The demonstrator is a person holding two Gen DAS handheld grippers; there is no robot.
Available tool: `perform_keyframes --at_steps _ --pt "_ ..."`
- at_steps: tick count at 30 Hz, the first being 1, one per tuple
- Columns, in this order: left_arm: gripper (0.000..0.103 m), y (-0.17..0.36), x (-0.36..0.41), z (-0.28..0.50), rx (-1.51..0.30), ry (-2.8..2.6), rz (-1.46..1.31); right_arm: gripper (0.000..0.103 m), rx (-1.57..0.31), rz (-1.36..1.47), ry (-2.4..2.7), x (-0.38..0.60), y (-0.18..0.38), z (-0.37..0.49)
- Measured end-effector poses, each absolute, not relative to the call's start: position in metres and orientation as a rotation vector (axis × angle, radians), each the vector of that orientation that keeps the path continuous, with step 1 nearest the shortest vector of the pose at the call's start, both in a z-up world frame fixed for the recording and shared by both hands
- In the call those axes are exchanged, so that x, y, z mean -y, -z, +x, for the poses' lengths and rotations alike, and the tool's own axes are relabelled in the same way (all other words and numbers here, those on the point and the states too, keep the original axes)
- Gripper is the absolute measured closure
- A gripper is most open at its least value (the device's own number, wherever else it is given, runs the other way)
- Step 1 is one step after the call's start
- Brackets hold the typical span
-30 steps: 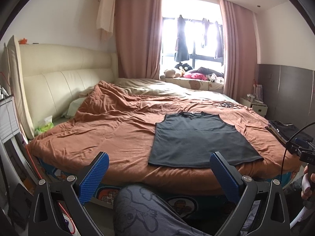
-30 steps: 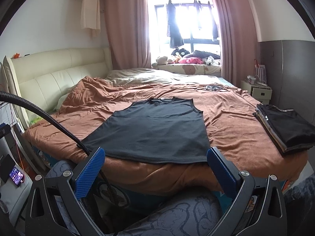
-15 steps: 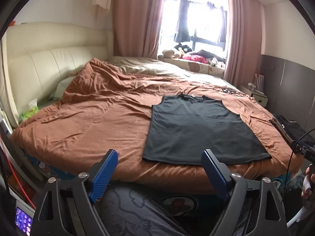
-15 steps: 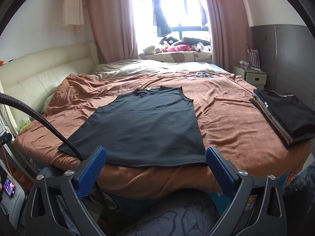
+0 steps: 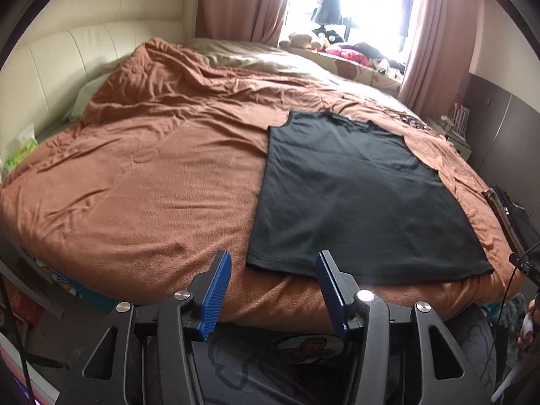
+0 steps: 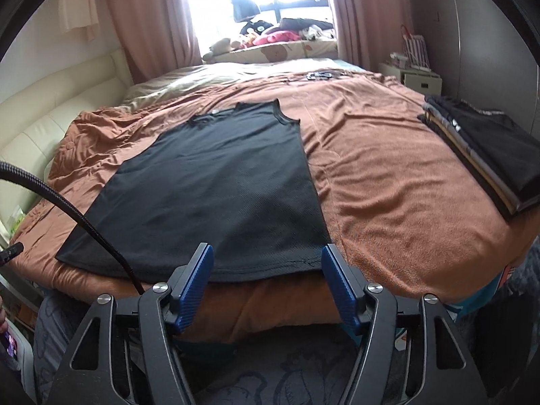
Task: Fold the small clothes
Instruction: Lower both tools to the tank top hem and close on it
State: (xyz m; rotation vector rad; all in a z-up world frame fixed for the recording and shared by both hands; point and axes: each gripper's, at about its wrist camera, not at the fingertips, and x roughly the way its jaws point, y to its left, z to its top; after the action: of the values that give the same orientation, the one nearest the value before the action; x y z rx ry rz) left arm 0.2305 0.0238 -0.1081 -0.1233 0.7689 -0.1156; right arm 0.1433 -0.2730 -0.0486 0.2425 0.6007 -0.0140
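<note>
The left gripper (image 5: 272, 285) hangs at the foot edge of the bed (image 5: 141, 182), its jaws spread wide and empty. Just beyond them lies the vest (image 5: 351, 195): its near left hem corner sits in the gap between the two blue pads, a little ahead of the tips, and the rest of the cloth runs off to the right of the right-hand pad. The right gripper (image 6: 266, 278) is likewise spread and holding nothing. From there the vest (image 6: 216, 189) lies straight ahead and to the left, with its near right hem corner just inside the right-hand pad. Whether either gripper touches the cloth I cannot tell.

The vest is dark, sleeveless and of a fine mesh weave. It is laid flat, hem toward the grippers and neck toward the window, spread smooth on the rumpled brown blanket (image 6: 388, 182), and the hem runs close to the bed's edge.

The right view alone shows the stack (image 6: 486, 155) of folded dark clothes whole, well off to the right of the jaws; the left view catches only its edge. It also shows a black hose (image 6: 67, 209) curving in from the left across the vest's near corner. The left view shows more of the bare blanket to the left of the jaws and the cream headboard (image 5: 84, 50).
</note>
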Motion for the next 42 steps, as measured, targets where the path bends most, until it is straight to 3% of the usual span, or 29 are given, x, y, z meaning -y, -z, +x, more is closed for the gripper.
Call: perform_keyframes --at_steps 8,10,18,26,32,33,37,39,42 --pt "0.052 0.138 -0.024 0.268 -0.860 0.115 -0.121 0.050 -0.672 0.280 0.055 0.285 0.062 0.173" --pt "0.058 0.149 -0.025 0.279 -0.889 0.108 -0.121 0.053 -0.687 0.305 0.062 0.290 0.066 0.178" --pt "0.063 0.178 -0.029 0.299 -0.963 0.092 -0.145 0.064 -0.727 0.356 0.075 0.299 0.081 0.191" --pt "0.064 0.182 -0.029 0.309 -0.955 0.091 -0.156 0.064 -0.691 0.418 0.060 0.314 0.090 0.203" --pt "0.065 0.184 -0.025 0.306 -0.942 0.104 -0.165 0.074 -0.679 0.432 0.040 0.315 0.098 0.208" --pt "0.066 0.184 -0.025 0.305 -0.938 0.105 -0.168 0.076 -0.678 0.431 0.037 0.314 0.098 0.208" --pt "0.093 0.182 -0.030 0.305 -0.938 0.113 -0.208 0.091 -0.673 0.447 0.037 0.317 0.099 0.203" --pt "0.096 0.178 -0.034 0.303 -0.927 0.119 -0.234 0.098 -0.671 0.454 0.035 0.318 0.096 0.200" --pt "0.097 0.167 -0.037 0.296 -0.884 0.134 -0.259 0.098 -0.644 0.428 0.039 0.314 0.086 0.192"
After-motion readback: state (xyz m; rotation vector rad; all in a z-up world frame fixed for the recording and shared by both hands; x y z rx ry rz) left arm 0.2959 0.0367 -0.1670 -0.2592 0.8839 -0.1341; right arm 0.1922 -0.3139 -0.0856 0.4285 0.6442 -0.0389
